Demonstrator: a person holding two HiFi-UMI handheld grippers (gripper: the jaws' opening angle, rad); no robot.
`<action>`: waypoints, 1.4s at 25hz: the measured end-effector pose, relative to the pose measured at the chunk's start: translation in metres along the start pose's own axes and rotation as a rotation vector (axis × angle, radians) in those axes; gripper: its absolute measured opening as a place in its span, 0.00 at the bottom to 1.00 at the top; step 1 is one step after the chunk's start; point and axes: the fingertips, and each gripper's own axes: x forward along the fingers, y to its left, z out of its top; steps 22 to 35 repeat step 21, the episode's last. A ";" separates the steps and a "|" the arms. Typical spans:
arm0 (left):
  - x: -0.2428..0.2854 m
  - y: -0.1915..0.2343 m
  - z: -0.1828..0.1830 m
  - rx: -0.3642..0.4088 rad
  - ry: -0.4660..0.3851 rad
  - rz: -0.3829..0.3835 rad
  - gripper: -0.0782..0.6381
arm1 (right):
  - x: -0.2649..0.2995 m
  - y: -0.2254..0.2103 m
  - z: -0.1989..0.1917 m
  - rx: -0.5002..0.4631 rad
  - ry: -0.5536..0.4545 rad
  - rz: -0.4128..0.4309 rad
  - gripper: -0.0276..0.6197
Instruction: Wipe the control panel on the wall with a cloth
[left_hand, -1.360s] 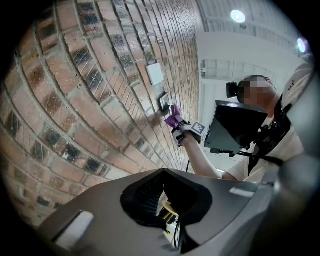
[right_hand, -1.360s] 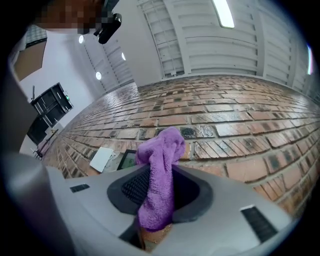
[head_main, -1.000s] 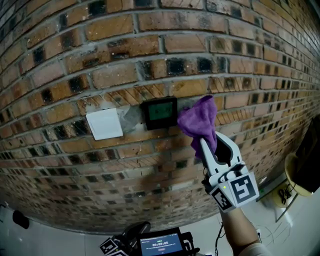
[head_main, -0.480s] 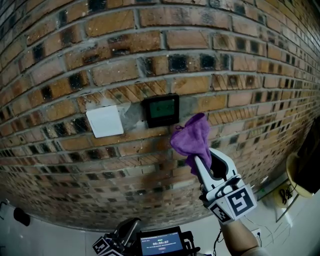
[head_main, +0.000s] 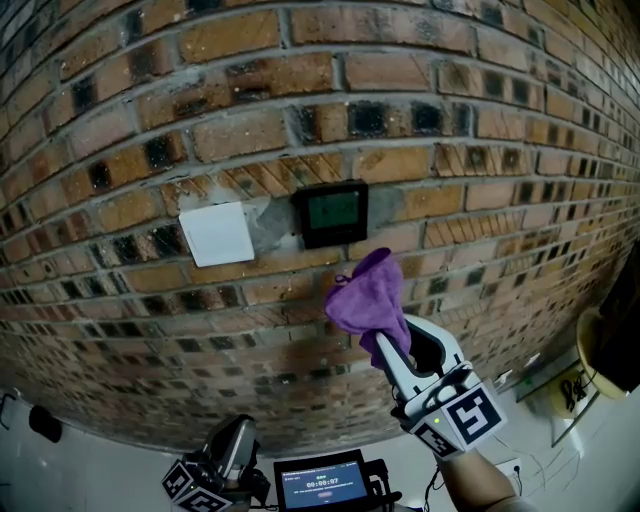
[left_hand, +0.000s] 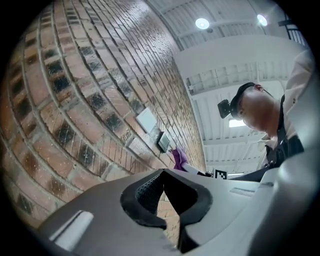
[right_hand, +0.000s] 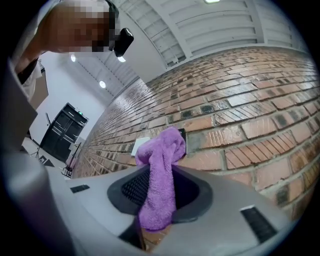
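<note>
Jaws clamped on cloth (head_main: 365, 300) at right gripper (head_main: 402, 345), together and empty at left gripper (head_main: 232, 442). Holds cloth just below panel (head_main: 333, 213), not on it. Fits mid-wipe pause or finished wipe alike.

Purple on mottled brick

We see a bright purple cloth (head_main: 368, 300) against a brick wall (head_main: 450, 120) of orange, red-brown and near-black bricks, with grey mortar lines between them. The control panel (head_main: 333, 212) is black with a dark green screen, and the plate (head_main: 217, 233) beside it is plain white. Our right gripper (head_main: 400, 335) is white and carries a cube (head_main: 462, 418) with black-and-white square markers. Our left gripper (left_hand: 165, 195) is grey with black pads.
</note>
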 end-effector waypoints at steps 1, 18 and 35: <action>0.002 -0.001 0.005 0.011 -0.006 -0.004 0.11 | 0.001 0.002 -0.001 0.003 0.003 0.007 0.23; 0.001 -0.008 -0.012 -0.026 0.022 -0.013 0.11 | -0.001 0.009 -0.006 0.000 0.024 0.019 0.23; -0.008 -0.006 -0.025 -0.060 0.035 0.006 0.11 | -0.002 0.009 -0.007 0.000 0.029 0.018 0.23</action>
